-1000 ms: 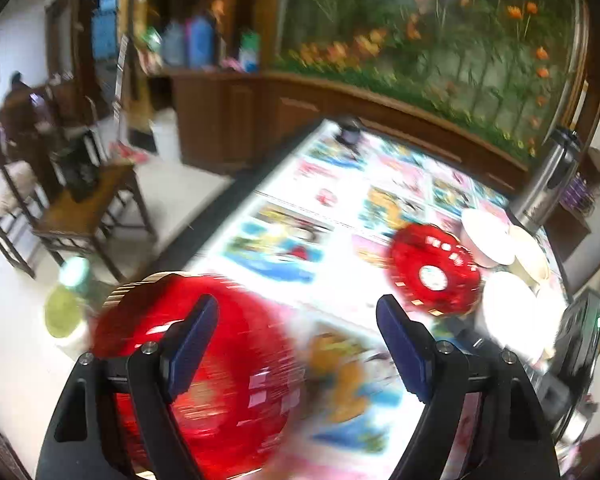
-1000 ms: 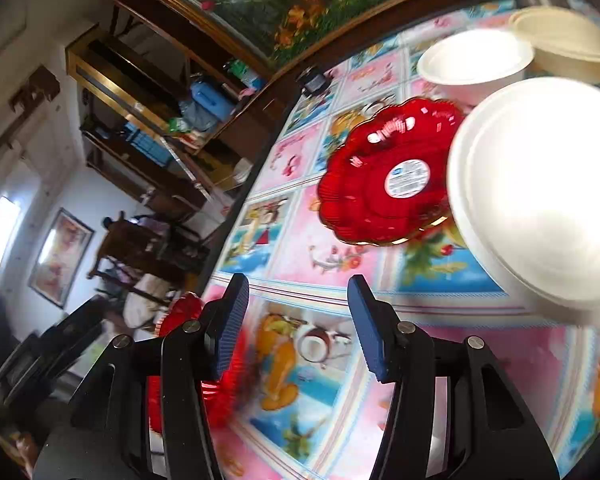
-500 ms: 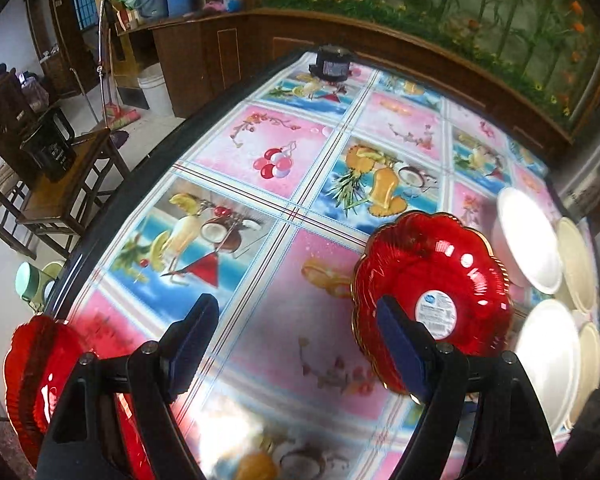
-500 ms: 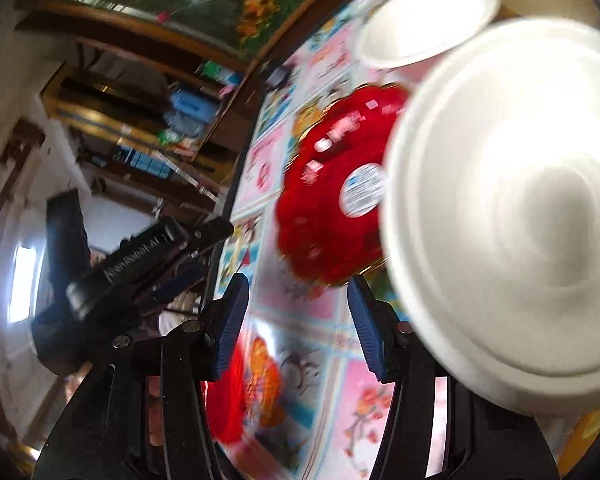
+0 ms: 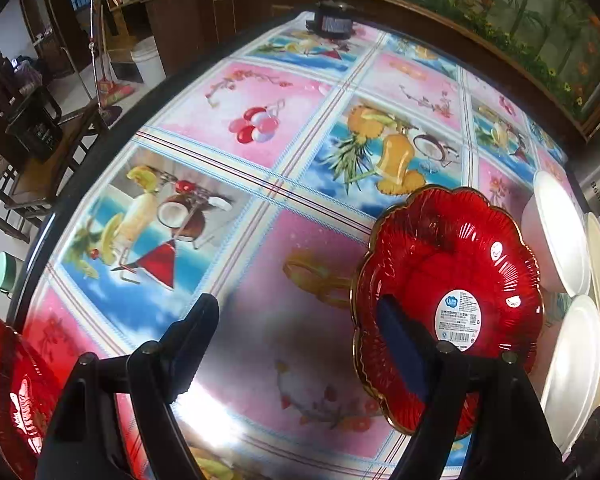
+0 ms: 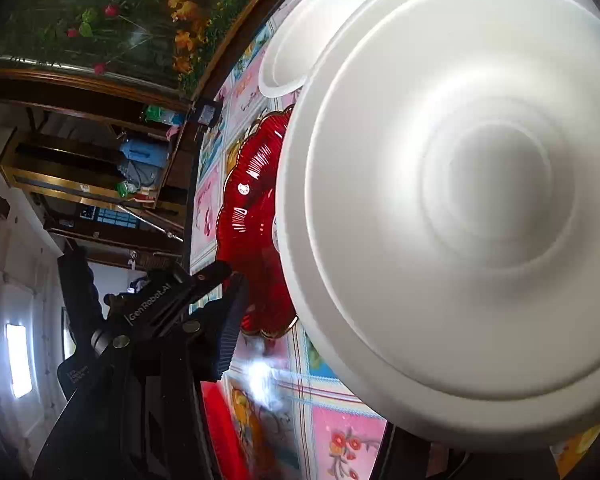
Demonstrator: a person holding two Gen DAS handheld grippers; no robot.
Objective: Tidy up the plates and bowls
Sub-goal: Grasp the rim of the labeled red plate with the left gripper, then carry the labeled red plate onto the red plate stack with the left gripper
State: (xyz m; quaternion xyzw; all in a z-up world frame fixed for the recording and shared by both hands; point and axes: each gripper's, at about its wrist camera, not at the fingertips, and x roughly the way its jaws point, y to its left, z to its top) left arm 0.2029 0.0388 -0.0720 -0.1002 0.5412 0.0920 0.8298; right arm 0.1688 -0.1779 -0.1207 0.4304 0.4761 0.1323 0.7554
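Observation:
A red scalloped plate [image 5: 448,280] with a white label lies on the table right of centre. My left gripper [image 5: 296,304] hovers open above the cloth, its right finger [image 5: 404,352] over that plate's left rim. A second red plate [image 5: 8,392] sits at the near left table edge. White bowls and plates [image 5: 560,236] stand along the right side. In the right wrist view a big white plate [image 6: 460,200] fills the frame and hides one finger of my right gripper [image 6: 296,300]. The other finger [image 6: 228,328] stands clear of its rim, so the jaws are open. The red plate [image 6: 252,220] lies behind.
The round table [image 5: 260,92] has a glossy fruit-print cloth. A small black object [image 5: 332,24] sits at its far end. Wooden chairs [image 5: 32,132] stand on the floor to the left, and a dark wooden counter runs behind. The left gripper's black housing [image 6: 156,304] shows in the right wrist view.
My left gripper swung right from the near-left red plate and sank over the labelled one. My right gripper rolled and closed in on the white plate, which now hides one finger.

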